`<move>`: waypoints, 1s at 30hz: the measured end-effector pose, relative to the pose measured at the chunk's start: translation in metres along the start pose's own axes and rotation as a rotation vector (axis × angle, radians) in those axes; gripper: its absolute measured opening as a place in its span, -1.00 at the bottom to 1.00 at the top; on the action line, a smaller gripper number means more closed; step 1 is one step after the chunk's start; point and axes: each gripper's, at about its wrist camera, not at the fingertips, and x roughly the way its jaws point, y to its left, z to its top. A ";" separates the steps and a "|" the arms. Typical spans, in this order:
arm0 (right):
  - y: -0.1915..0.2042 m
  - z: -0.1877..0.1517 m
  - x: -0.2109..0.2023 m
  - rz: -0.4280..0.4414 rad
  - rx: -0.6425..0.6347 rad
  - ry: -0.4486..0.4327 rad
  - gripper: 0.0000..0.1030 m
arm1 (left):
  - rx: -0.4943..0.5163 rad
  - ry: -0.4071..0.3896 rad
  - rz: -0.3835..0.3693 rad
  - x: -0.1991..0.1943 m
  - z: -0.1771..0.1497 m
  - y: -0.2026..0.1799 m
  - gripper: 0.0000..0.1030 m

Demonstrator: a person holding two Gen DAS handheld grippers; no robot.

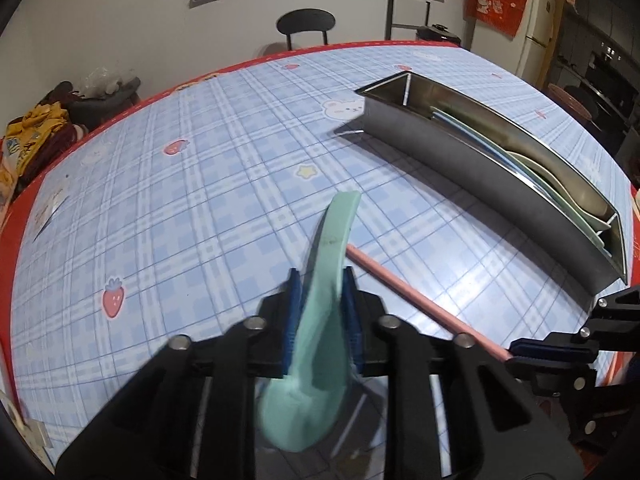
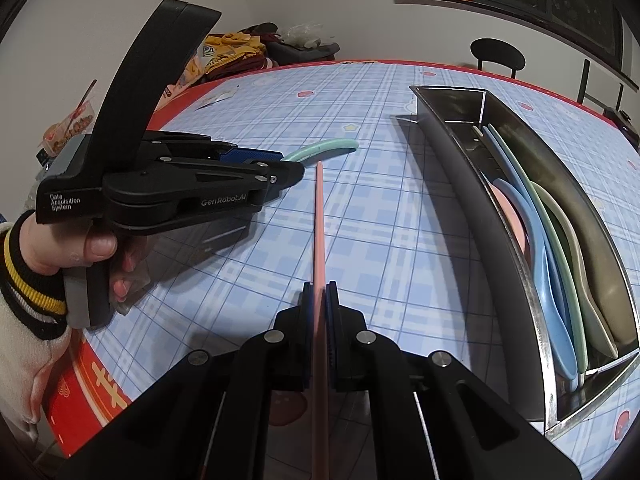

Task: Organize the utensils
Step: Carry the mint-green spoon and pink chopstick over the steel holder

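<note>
My left gripper (image 1: pixel 320 276) is shut on a mint-green spoon (image 1: pixel 326 280), held above the table with its handle pointing forward; the spoon also shows in the right wrist view (image 2: pixel 328 147), sticking out of the left gripper (image 2: pixel 280 160). My right gripper (image 2: pixel 319 288) is shut on a pink chopstick (image 2: pixel 320 216) that points forward over the table; the chopstick (image 1: pixel 420 302) and the right gripper (image 1: pixel 516 354) also show in the left wrist view. A long steel utensil tray (image 2: pixel 460 168) on the right holds several spoons (image 2: pixel 556 280) in blue, green, pink and grey.
The table has a blue plaid cloth (image 1: pixel 200 184) with a red border. A black chair (image 1: pixel 306 24) stands at the far edge. A pile of clothes and bags (image 1: pixel 44 128) lies beyond the table's left side. A fridge (image 1: pixel 536 20) stands at the far right.
</note>
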 end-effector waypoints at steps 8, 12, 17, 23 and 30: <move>0.005 -0.001 0.000 -0.035 -0.037 0.001 -0.87 | -0.046 -0.032 -0.007 -0.024 -0.017 0.005 -0.73; 0.011 0.000 0.002 -0.080 -0.081 0.003 -0.87 | -0.090 -0.069 -0.040 -0.043 -0.027 0.007 -0.79; 0.015 0.003 0.004 -0.097 -0.115 0.009 -0.84 | -0.127 -0.098 -0.072 -0.054 -0.038 0.001 -0.79; 0.017 0.005 0.004 -0.094 -0.125 0.014 -0.84 | -0.216 -0.155 -0.111 -0.070 -0.051 -0.001 -0.79; 0.016 0.001 0.000 -0.080 -0.105 -0.005 -0.88 | -0.321 -0.198 -0.130 -0.078 -0.068 0.004 -0.79</move>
